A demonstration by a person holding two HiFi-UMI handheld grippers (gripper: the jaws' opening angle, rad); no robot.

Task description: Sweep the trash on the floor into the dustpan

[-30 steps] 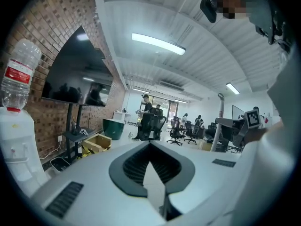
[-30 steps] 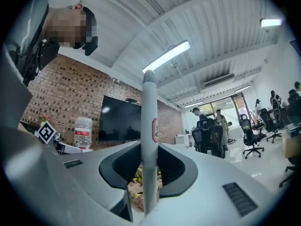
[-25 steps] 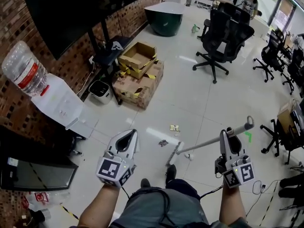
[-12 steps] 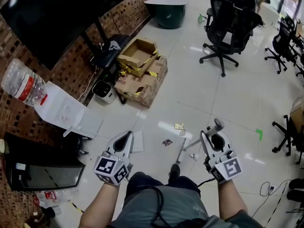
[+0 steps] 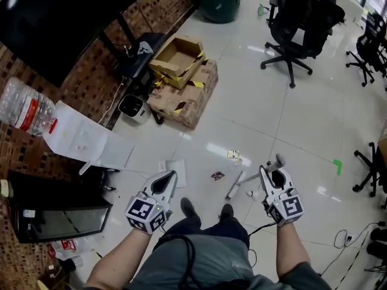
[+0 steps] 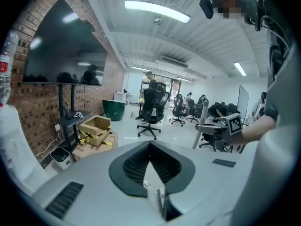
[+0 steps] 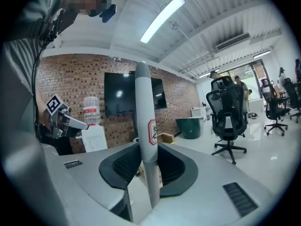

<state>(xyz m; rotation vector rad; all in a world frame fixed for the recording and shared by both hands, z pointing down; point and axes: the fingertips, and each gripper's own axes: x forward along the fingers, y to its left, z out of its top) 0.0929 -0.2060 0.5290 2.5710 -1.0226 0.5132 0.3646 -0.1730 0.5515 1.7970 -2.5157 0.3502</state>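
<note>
My right gripper [image 5: 273,175] [image 7: 146,150] is shut on the pale handle of a broom [image 7: 142,102]. The handle slants down-left to the broom head [image 5: 232,189], which rests on the white tiled floor [image 5: 254,113] just ahead of my feet. A yellowish wrapper [image 5: 233,154] and a dark scrap [image 5: 216,175] lie on the floor beyond the broom head. My left gripper [image 5: 166,180] [image 6: 149,145] is held at the left, jaws closed with nothing seen between them. A white flat sheet [image 5: 177,171] lies on the floor by its tip. No dustpan shows clearly.
Stacked cardboard boxes [image 5: 184,92] and a small white bin [image 5: 132,106] stand by the brick wall. A water dispenser [image 5: 84,141] with its bottle [image 5: 24,110] is at the left. An office chair [image 5: 296,23] stands far right, a dark green tub [image 5: 219,5] at the back.
My right gripper has drawn in closer to me and the broom handle now stands steeper. The broom head stays near my feet. The left gripper has barely moved.
</note>
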